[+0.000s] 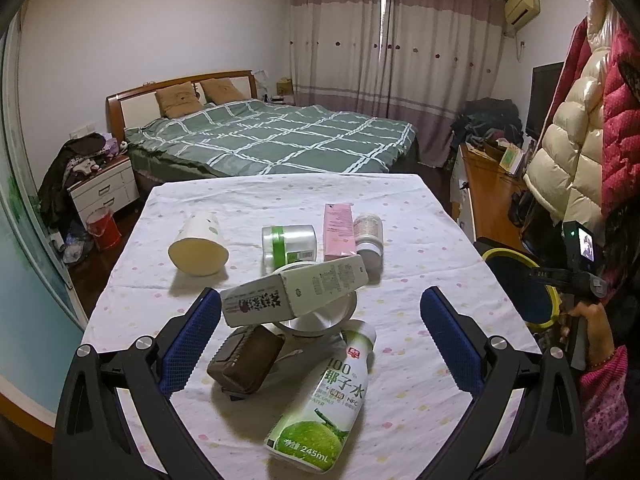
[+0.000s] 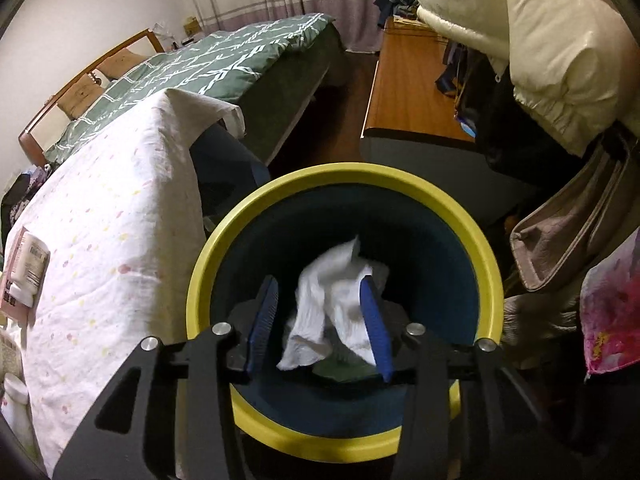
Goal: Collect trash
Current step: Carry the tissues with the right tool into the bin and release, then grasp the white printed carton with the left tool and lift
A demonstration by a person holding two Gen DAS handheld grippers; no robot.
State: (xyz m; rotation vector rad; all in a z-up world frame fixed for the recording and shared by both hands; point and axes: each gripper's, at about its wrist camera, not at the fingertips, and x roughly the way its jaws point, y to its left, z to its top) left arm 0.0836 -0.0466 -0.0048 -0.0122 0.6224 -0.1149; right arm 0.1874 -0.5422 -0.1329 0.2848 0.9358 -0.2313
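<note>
My left gripper (image 1: 320, 312) is open and empty above the table, with a white carton (image 1: 294, 290) resting on a metal bowl (image 1: 324, 316) between its fingers. A coconut-water bottle (image 1: 324, 396) and a brown box (image 1: 246, 360) lie just below. Farther off lie a paper cup (image 1: 198, 246), a green-banded jar (image 1: 288, 244), a pink box (image 1: 339, 232) and a small bottle (image 1: 369, 240). My right gripper (image 2: 320, 300) is open over the yellow-rimmed blue bin (image 2: 248, 224). A crumpled white tissue (image 2: 332, 304) sits between its fingers, inside the bin; it looks blurred and loose.
The table wears a white dotted cloth (image 1: 400, 220) (image 2: 120, 200). The bin stands off the table's right side (image 1: 520, 292). A bed (image 1: 272, 136) lies beyond, a wooden cabinet (image 2: 408, 92) and hanging coats (image 2: 540, 40) are to the right.
</note>
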